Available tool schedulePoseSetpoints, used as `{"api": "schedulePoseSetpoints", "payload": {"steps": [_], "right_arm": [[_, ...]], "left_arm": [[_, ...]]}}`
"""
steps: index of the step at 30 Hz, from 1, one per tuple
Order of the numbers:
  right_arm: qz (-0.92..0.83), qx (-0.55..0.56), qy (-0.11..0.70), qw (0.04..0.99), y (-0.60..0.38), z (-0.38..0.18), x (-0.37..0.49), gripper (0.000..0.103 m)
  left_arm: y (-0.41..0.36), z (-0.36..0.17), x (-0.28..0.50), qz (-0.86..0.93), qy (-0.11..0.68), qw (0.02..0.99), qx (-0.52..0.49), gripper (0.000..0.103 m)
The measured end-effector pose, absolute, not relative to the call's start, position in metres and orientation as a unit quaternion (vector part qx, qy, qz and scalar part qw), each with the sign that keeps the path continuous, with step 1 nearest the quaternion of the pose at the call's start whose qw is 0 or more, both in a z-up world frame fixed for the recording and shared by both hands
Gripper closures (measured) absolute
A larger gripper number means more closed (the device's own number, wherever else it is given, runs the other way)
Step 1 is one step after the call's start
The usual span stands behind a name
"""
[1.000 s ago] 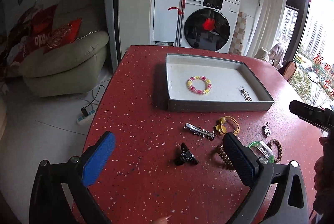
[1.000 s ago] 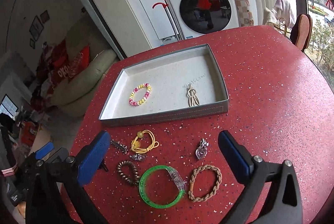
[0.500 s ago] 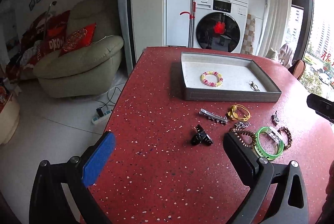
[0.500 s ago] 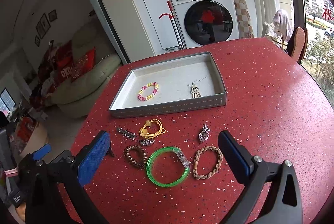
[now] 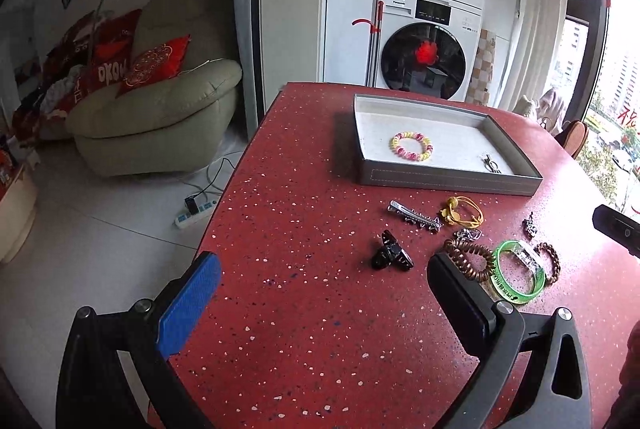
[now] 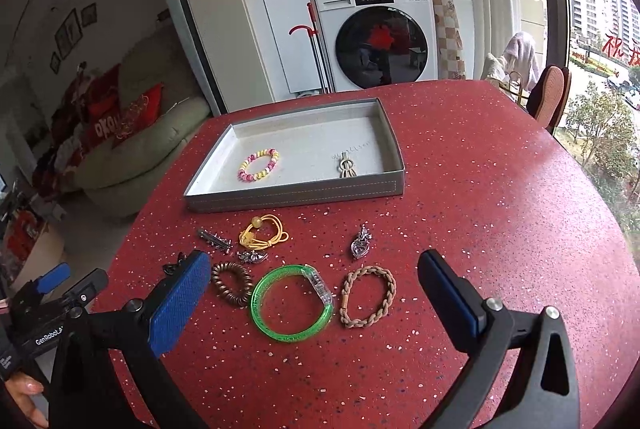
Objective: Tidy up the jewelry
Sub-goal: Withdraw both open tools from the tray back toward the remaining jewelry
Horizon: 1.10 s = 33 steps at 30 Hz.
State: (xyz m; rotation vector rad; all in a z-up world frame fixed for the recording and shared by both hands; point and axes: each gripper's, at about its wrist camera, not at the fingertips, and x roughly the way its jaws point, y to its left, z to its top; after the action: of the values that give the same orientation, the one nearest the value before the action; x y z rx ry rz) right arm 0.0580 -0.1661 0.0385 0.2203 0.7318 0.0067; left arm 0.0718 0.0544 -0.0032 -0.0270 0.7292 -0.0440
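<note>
A grey tray (image 5: 448, 185) (image 6: 294, 194) on the red table holds a pink-yellow bead bracelet (image 5: 411, 146) (image 6: 258, 165) and a small metal clip (image 6: 347, 166). In front of it lie a silver hair clip (image 5: 414, 216), a yellow hair tie (image 6: 264, 232), a black claw clip (image 5: 391, 256), a brown coil tie (image 6: 232, 283), a green bangle (image 6: 292, 303), a braided bracelet (image 6: 368, 296) and a silver pendant (image 6: 360, 247). My left gripper (image 5: 320, 301) is open and empty near the table's front. My right gripper (image 6: 316, 293) is open and empty, above the bangle.
The red table (image 5: 300, 309) ends at the left over a white floor with a power strip (image 5: 196, 209). A beige armchair (image 5: 160, 109) stands left, stacked washing machines (image 5: 432, 29) behind. A chair (image 6: 548, 101) stands at the far right.
Both grippers have drawn back and up from the table, so the tray and loose jewelry look farther off. Nothing on the table has moved. Both stay open.
</note>
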Motion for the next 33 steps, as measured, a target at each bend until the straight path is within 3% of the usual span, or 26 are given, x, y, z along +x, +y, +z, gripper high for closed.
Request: {"api": "schedulePoseSetpoints", "payload": {"steps": [33], "right_arm": [[-0.025, 0.129, 0.413, 0.901, -0.19, 0.008, 0.039, 0.0]], "left_arm": [[0.042, -0.041, 0.09, -0.035, 0.42, 0.907, -0.002, 0.0]]}}
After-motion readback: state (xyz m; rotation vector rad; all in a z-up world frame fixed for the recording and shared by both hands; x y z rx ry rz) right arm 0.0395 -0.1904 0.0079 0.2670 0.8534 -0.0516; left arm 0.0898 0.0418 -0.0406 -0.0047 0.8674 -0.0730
